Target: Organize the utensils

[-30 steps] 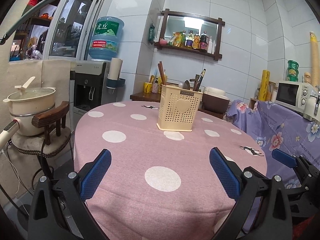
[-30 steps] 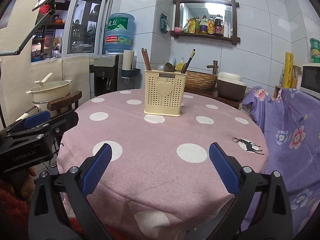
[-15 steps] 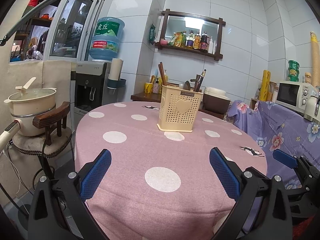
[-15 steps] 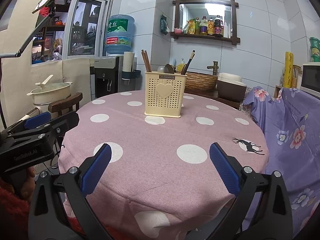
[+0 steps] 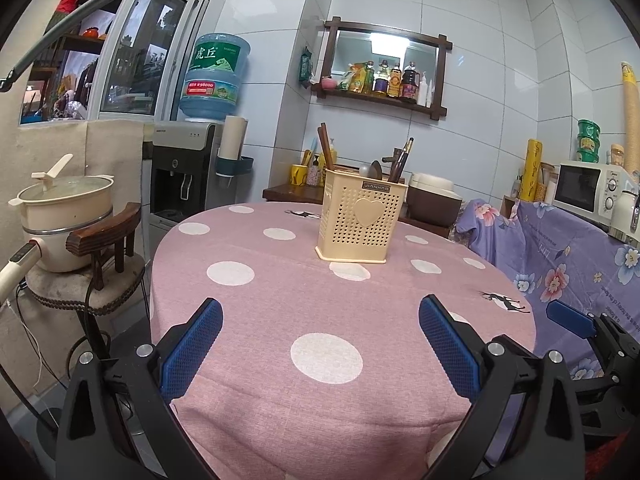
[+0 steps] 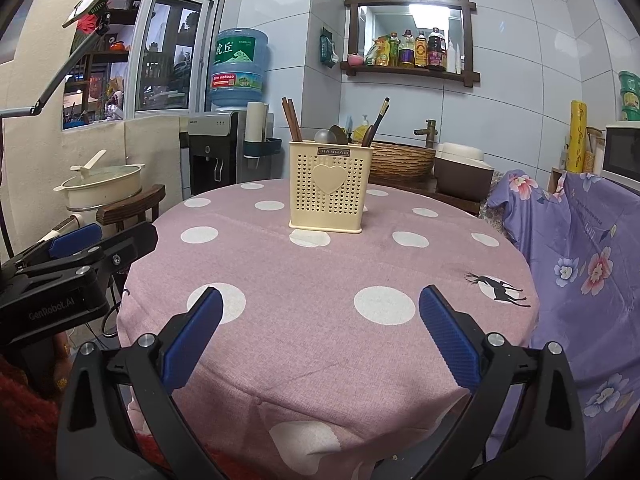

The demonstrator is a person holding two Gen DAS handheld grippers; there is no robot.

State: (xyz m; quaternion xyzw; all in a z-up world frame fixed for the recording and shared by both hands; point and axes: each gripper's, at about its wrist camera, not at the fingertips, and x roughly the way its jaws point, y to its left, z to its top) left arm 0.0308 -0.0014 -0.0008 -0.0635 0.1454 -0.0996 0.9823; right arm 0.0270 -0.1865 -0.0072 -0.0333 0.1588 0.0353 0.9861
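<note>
Left wrist view shows both claws, left (image 5: 320, 344) and right (image 6: 320, 336), wide apart and empty, so they should reach slowly for the holder (image 5: 360, 220).

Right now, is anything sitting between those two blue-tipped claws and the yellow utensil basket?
Nothing visible. Only bare polka-dot tablecloth lies between the open left gripper, the open right gripper and the utensil basket.

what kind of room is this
Most likely a home kitchen or dining corner: a microwave, a water dispenser with its big bottle, a wall shelf of sauce bottles, and a utensil holder on the round cloth-covered table.
</note>
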